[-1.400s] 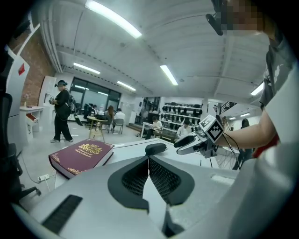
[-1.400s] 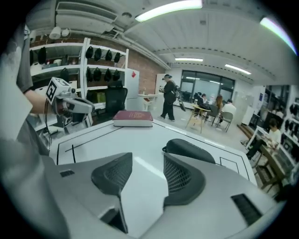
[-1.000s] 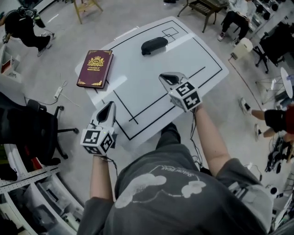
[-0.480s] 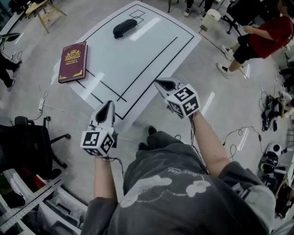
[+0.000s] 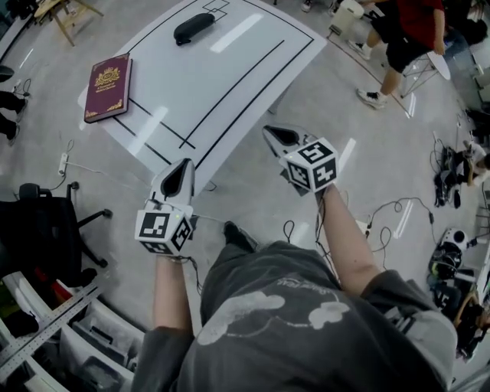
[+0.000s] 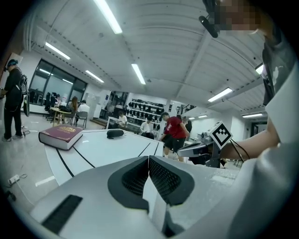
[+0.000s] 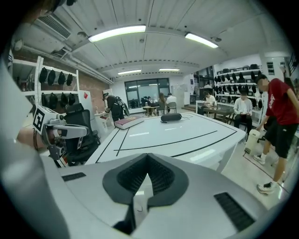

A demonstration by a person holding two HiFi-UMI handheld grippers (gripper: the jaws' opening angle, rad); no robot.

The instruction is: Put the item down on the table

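A dark red book (image 5: 107,86) lies on the left end of the white table (image 5: 222,84), and a black oblong case (image 5: 193,28) lies near its far end. The book (image 6: 60,136) and case (image 6: 115,133) also show in the left gripper view, the book (image 7: 127,122) and case (image 7: 171,117) again in the right gripper view. My left gripper (image 5: 186,168) hangs shut and empty just off the table's near corner. My right gripper (image 5: 271,135) is shut and empty too, over the floor beside the table's near right edge. Both jaw pairs meet tip to tip.
A black office chair (image 5: 46,230) stands at the left, with shelving (image 5: 61,337) below it. Cables (image 5: 387,214) run over the floor at the right. A person in a red shirt (image 5: 409,31) stands past the table's right side. A wooden stool (image 5: 65,14) is at far left.
The table has slid up and away in the head view as I backed off from it. Both grippers now hang off the table's near edge instead of above it. Both stay shut.
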